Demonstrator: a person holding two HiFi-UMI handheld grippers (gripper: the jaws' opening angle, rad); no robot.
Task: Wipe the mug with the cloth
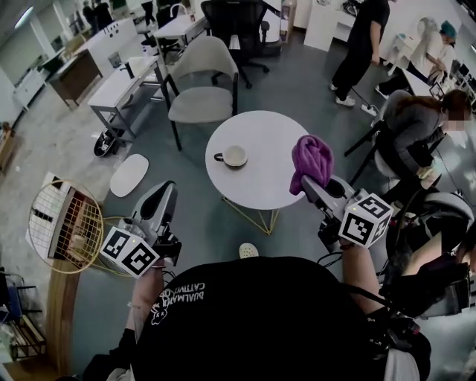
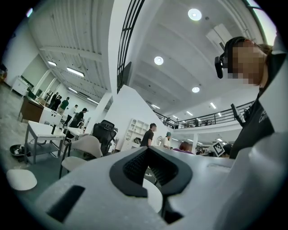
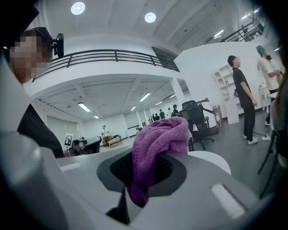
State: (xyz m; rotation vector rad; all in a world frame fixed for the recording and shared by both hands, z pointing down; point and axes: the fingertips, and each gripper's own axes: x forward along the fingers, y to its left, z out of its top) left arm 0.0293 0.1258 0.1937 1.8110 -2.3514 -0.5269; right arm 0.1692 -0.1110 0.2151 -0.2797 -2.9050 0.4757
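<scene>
A: Where's the mug, from where you're standing?

B: The white mug [image 1: 235, 155] is upright on the round white table [image 1: 262, 186], a little towards its left edge. Its handle points left, and nothing touches it.

A: And the cloth?

B: The purple cloth [image 1: 312, 159] isn't lying on the tabletop. It's bunched up at the table's right edge, and the right gripper [image 1: 311, 187] has it. The jaws are closed on a fold, with most of the cloth piled above the tips and a tail hanging down between them.

A: How near is it to the mug?

B: Apart. There's bare tabletop between them, with the mug towards one edge and the cloth at the other.

A: What about the other hand?

B: The left gripper [image 1: 166, 190] is held low, off the table's near-left edge, over the grey floor [image 1: 193, 223]. Its jaws are pressed together with nothing between them, and it points roughly towards the table.

A: Anything else around?

B: A pale grey chair [image 1: 199, 82] stands beyond the table's far-left edge, with a black office chair [image 1: 236, 21] further back. A gold wire basket [image 1: 65, 226] stands on the floor off to the left, beside the left gripper's marker cube [image 1: 128, 251]. A seated person [image 1: 416, 134] is just right of the table, and others stand further back by the desks.
</scene>
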